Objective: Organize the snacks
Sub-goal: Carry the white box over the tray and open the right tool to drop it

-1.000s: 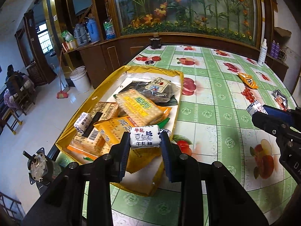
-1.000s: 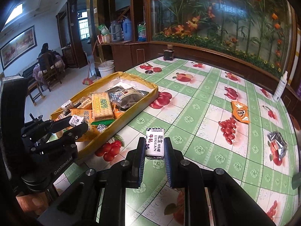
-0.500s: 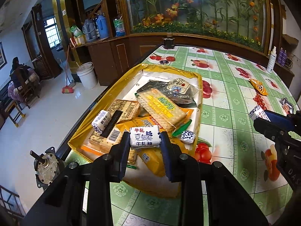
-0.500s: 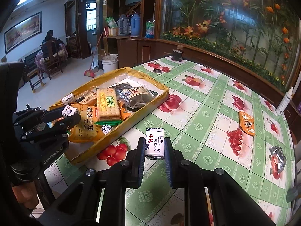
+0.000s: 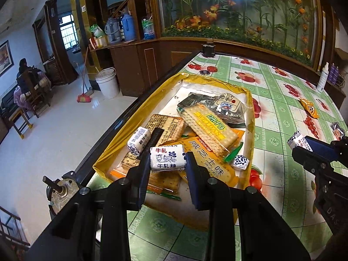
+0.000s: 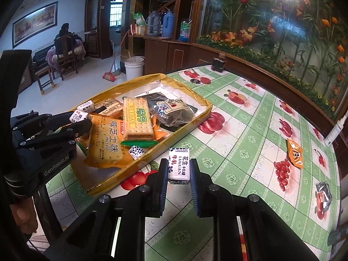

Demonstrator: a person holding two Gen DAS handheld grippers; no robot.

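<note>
My left gripper (image 5: 167,159) is shut on a white nougat candy (image 5: 168,157) with red and blue print, held above the near left part of the yellow tray (image 5: 251,113). The tray holds cracker packs (image 5: 208,128), an orange biscuit pack (image 5: 207,163), a dark seaweed pack (image 5: 217,106) and small white candies (image 5: 139,140). My right gripper (image 6: 178,169) is shut on a second white nougat candy (image 6: 179,165), held over the table just right of the tray's (image 6: 195,126) near corner. The left gripper (image 6: 79,119) also shows in the right wrist view.
The table (image 6: 250,130) has a green-and-white fruit-print cloth. An orange snack packet (image 6: 294,153) and a silver packet (image 6: 324,198) lie at the right. A white bottle (image 6: 335,131) stands at the far right edge. A small dark jar (image 6: 218,64) stands at the far end.
Both grippers have moved left with their candies. The left one now sits over the tray's near left part; the right one has come closer to the tray's edge.
</note>
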